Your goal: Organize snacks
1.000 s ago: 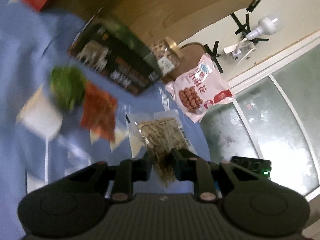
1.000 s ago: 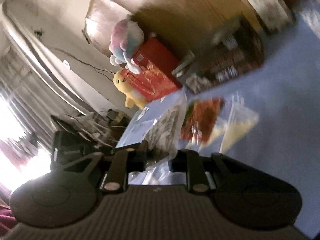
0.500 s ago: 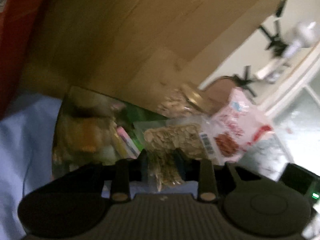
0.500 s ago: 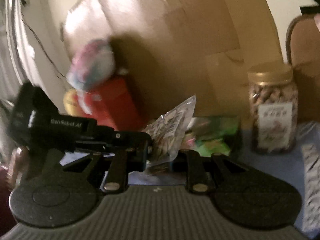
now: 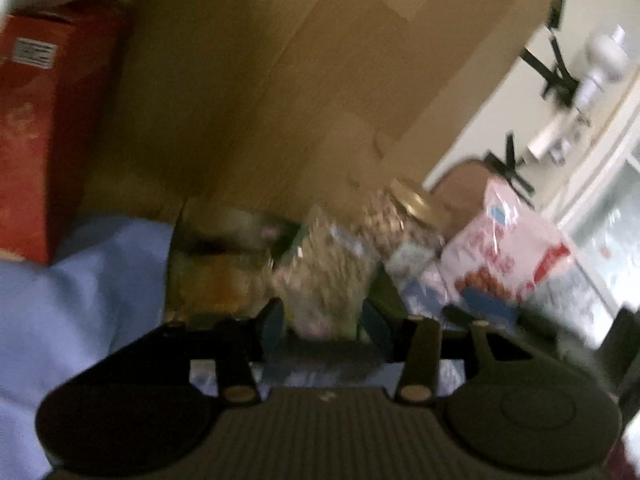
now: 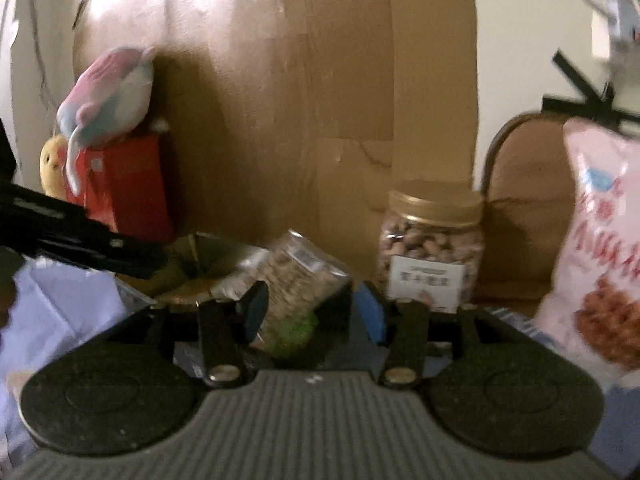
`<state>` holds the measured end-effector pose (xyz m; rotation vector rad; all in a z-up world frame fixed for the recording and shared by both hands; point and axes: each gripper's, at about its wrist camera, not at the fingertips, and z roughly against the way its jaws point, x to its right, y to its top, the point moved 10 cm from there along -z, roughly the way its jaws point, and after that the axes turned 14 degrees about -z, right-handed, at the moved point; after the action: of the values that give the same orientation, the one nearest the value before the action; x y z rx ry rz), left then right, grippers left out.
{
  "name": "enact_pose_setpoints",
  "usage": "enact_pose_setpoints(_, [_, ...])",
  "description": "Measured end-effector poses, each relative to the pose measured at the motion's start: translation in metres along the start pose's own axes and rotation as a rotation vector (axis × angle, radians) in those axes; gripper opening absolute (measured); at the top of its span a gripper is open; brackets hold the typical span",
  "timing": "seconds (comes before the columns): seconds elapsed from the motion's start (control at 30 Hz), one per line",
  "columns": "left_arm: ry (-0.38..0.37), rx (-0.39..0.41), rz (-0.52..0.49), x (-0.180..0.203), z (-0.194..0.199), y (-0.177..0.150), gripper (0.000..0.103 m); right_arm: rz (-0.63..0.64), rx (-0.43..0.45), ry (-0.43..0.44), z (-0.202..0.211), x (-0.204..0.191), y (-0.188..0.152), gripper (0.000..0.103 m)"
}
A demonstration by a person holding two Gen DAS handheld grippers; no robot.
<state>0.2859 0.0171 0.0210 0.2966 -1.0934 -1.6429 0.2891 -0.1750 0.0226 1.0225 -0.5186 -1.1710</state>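
Jaws on your left gripper (image 5: 324, 322) and right gripper (image 6: 312, 312) are opening; neither grips the clear plastic packet of pale flakes (image 6: 298, 280), which stands free between both pairs at twelve o'clock, over the open dark box (image 6: 200, 260).

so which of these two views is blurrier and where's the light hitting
Left wrist view: heavy motion blur, the clear snack bag and nut jar smeared. Right wrist view: sharper, the jar's label visible, bright patch on the cardboard upper left.
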Motion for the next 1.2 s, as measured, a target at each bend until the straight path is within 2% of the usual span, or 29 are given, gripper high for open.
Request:
enact_pose_setpoints(0.07, [0.024,-0.036,-0.037,0.003,0.013,-0.011,0.044,0.112,0.003,-0.075,0.015,0.002,0.013,0.053])
enact_pose_setpoints(0.17, [0.072,-0.074,-0.090,0.006,0.028,-0.026,0.044,0.331,0.063,-0.230,0.034,0.004,0.050,0.052])
enact_pose_setpoints(0.2, [0.084,-0.083,-0.096,0.005,0.032,-0.029,0.044,0.426,0.098,-0.285,0.039,0.001,0.065,0.052])
enact_pose_setpoints(0.27, [0.096,-0.089,-0.095,0.004,0.037,-0.031,0.044,0.687,0.223,-0.437,0.047,-0.011,0.104,0.052])
enact_pose_setpoints(0.37, [0.088,-0.074,-0.070,0.008,0.040,-0.030,0.044,0.959,0.384,-0.680,0.043,-0.016,0.158,0.052])
enact_pose_setpoints(0.4, [0.080,-0.060,-0.066,0.012,0.041,-0.029,0.044,1.018,0.438,-0.787,0.037,-0.011,0.176,0.052])
enact_pose_setpoints(0.47, [0.071,-0.022,-0.063,0.021,0.046,-0.028,0.044,1.034,0.499,-0.978,0.026,0.007,0.195,0.053])
enact_pose_setpoints(0.5, [0.062,-0.001,-0.060,0.026,0.050,-0.030,0.044,0.995,0.488,-1.017,0.019,0.015,0.193,0.052])
enact_pose_setpoints(0.57, [0.038,0.024,-0.060,0.036,0.058,-0.034,0.044,0.938,0.440,-0.972,0.007,0.019,0.170,0.052])
enact_pose_setpoints(0.67, [0.050,0.013,-0.095,0.039,0.069,-0.044,0.047,0.956,0.364,-0.887,-0.008,0.012,0.117,0.053])
enact_pose_setpoints(0.8, [0.123,0.012,-0.148,0.030,0.088,-0.055,0.047,0.751,0.216,-0.609,-0.003,-0.011,0.056,0.059])
enact_pose_setpoints(0.9, [0.119,0.017,-0.173,0.035,0.097,-0.064,0.047,0.679,0.129,-0.440,0.001,-0.031,0.018,0.063])
enact_pose_setpoints(0.97, [0.134,0.019,-0.199,0.039,0.100,-0.071,0.047,0.527,0.066,-0.309,0.010,-0.040,0.000,0.063])
enact_pose_setpoints(1.1, [0.129,0.021,-0.171,0.035,0.101,-0.090,0.050,0.125,-0.157,0.017,0.026,-0.054,-0.037,0.062])
enact_pose_setpoints(1.2, [0.142,-0.014,-0.063,0.008,0.094,-0.101,0.050,0.015,-0.273,0.130,0.025,-0.069,-0.066,0.059])
